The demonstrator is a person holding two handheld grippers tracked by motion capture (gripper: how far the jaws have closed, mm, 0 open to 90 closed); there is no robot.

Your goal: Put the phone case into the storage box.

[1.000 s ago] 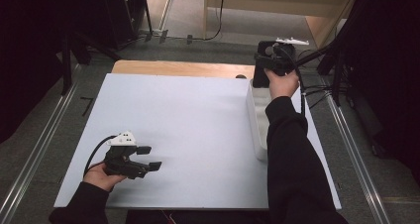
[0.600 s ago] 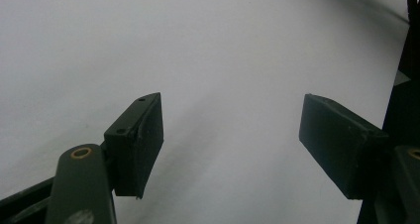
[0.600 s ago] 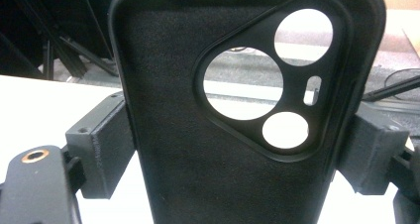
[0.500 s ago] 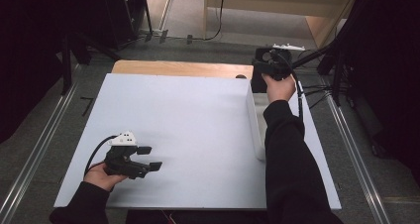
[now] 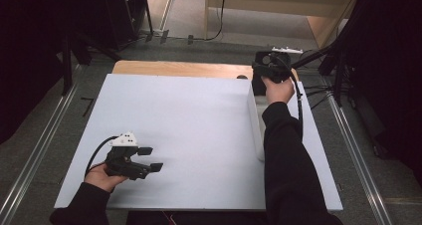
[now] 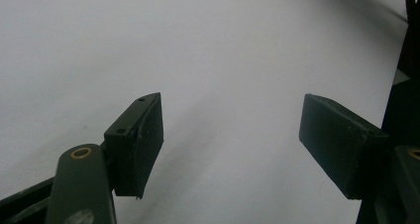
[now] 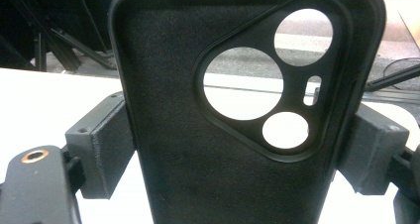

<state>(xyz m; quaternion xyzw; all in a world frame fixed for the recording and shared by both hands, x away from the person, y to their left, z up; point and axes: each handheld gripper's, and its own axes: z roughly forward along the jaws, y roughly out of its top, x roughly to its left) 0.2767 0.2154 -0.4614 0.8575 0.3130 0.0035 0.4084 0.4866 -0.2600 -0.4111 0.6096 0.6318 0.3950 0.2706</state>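
Phone case (image 7: 233,115), clamped between right tool (image 7: 242,149) jaws

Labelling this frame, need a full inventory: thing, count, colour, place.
phone case: 1, black, clamped between the right tongs' jaws, camera cutouts up
white board: 1, white, covers the table top
wooden table: 1, tan, strip showing along the far edge
white box: 1, white, right side of the board, contents hidden
left tongs: 1, black, near left of the board, jaws apart
right tongs: 1, black, far right corner
sleeves: 2, black
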